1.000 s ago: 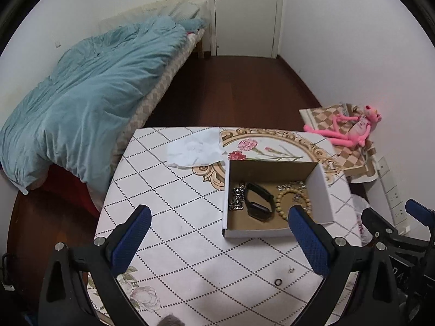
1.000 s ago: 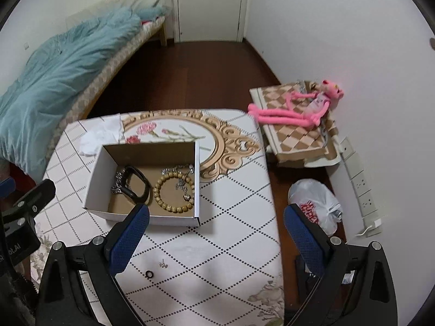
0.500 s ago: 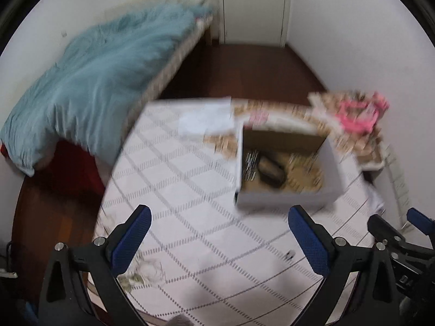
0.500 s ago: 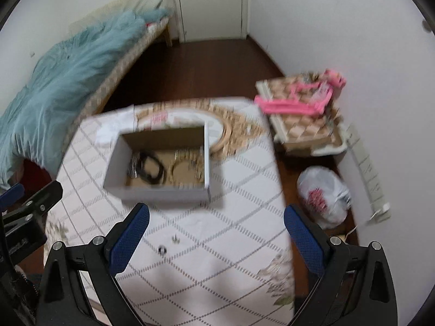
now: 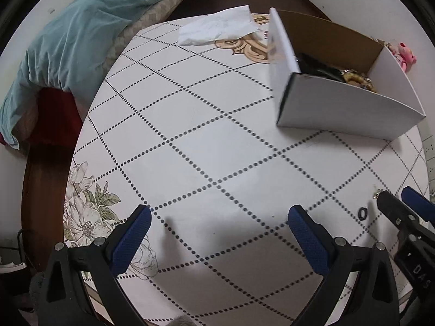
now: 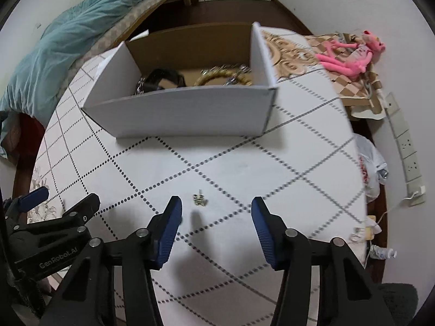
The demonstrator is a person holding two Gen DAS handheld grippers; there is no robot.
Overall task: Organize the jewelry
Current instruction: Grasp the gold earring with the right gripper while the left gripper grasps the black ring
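Note:
A white cardboard box (image 6: 190, 108) stands on the table and holds a black band (image 6: 163, 77), a beaded bracelet (image 6: 217, 76) and a silver chain (image 6: 140, 85). It also shows in the left wrist view (image 5: 339, 103). A small metal earring (image 6: 199, 200) lies on the table just ahead of my right gripper (image 6: 216, 213), which is open, low and empty. A small black ring (image 5: 363, 213) lies near the right gripper's fingers (image 5: 416, 205) in the left wrist view. My left gripper (image 5: 217, 221) is open and empty, low over the table.
The table (image 5: 204, 135) has a white cloth with dotted diamonds. A crumpled tissue (image 5: 217, 30) lies at its far side. A bed with a teal duvet (image 5: 68, 40) is to the left. A pink plush toy (image 6: 350, 54) and a plastic bag (image 6: 371, 168) are to the right.
Both grippers have dropped down and moved close to the table. The box now looms larger, and the right gripper's jaws have narrowed around the earring's spot.

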